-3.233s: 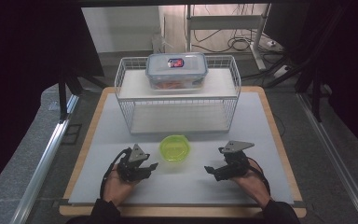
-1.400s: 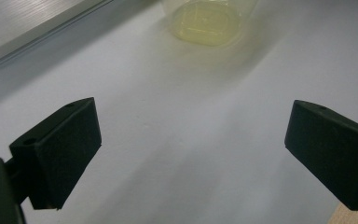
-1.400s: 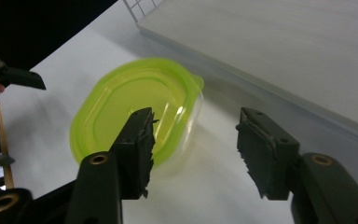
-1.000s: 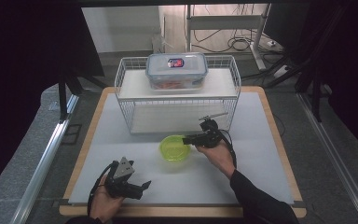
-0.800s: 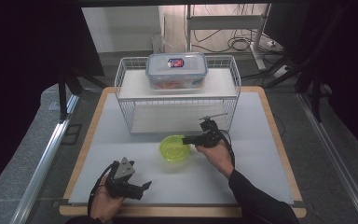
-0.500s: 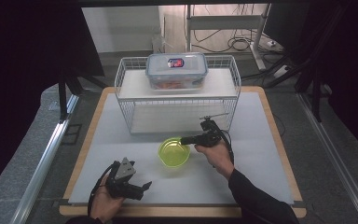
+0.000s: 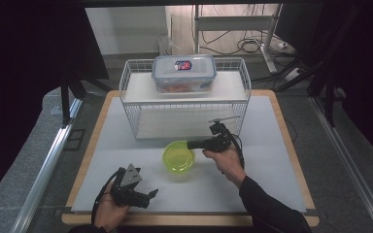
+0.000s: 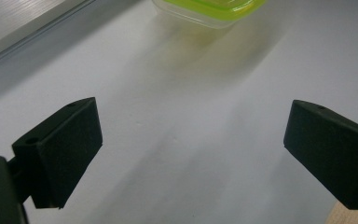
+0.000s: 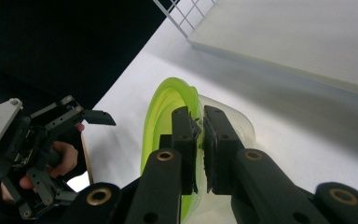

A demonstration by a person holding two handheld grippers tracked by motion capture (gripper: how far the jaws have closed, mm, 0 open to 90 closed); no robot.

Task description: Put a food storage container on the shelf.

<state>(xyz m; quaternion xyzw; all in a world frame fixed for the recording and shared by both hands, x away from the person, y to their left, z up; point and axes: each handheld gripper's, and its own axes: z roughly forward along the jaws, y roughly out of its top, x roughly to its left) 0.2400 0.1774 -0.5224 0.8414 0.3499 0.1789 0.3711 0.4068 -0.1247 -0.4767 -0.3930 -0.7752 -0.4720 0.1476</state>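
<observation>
A small clear container with a yellow-green lid (image 7: 177, 158) sits mid-table in front of the wire rack. My right gripper (image 7: 190, 144) reaches it from the right, and its jaws have just been closing. In the right gripper view the right gripper (image 9: 200, 123) is shut on the rim of the container (image 9: 163, 107), one pad on each side of the edge. My left gripper (image 7: 150, 194) rests near the front edge, left of the container. In the left gripper view the left gripper (image 8: 191, 154) stands open over bare mat, the container (image 8: 209, 9) lying beyond it.
A white wire rack (image 7: 184, 104) stands at the back of the white mat (image 7: 272, 160). A clear lidded food box (image 7: 183, 73) lies on its top shelf. The table's wooden edge (image 7: 189, 219) runs along the front.
The right hand came from the front right up to the container, and its jaws closed on the rim. The left hand drew back toward the front edge and has since held still.
</observation>
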